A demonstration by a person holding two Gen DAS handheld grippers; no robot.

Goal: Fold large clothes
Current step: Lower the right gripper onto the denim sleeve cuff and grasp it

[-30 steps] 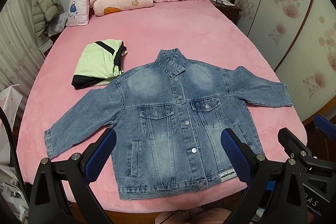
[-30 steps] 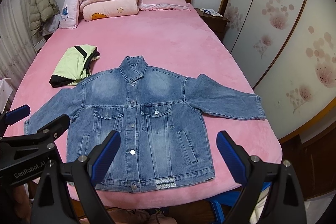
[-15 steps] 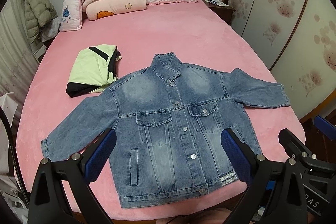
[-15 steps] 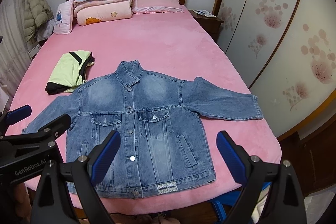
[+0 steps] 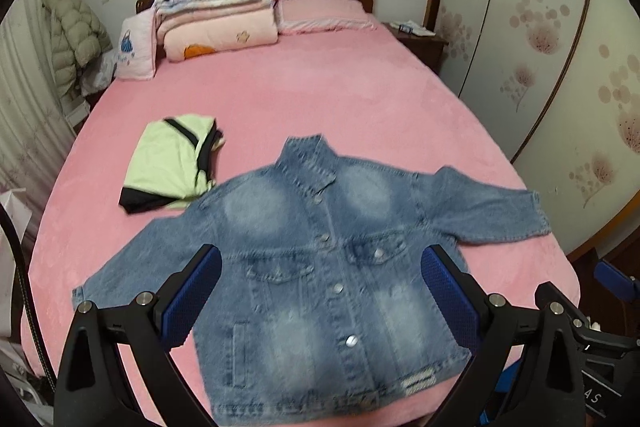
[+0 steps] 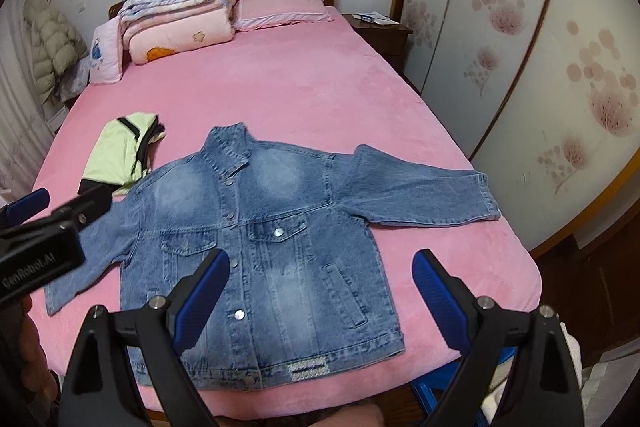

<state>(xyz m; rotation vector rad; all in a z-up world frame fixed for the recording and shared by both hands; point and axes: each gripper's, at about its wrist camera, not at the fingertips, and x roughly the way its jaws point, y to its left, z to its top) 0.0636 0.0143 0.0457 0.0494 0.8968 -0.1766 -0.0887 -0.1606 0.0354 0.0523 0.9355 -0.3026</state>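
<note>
While spread flat, front up, at the bed (image 6: 304,95) foot edge for folding: jacket (image 6: 260,239). Left gripper (image 5: 320,301) and right gripper (image 6: 320,297) above hem, fingers apart, empty.

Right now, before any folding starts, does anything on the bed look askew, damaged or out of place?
Nothing stands out. The denim jacket lies flat, buttoned and face up on the pink bed, sleeves spread. The folded green garment sits beside its shoulder. Both claws, left and right, are open and empty.
</note>
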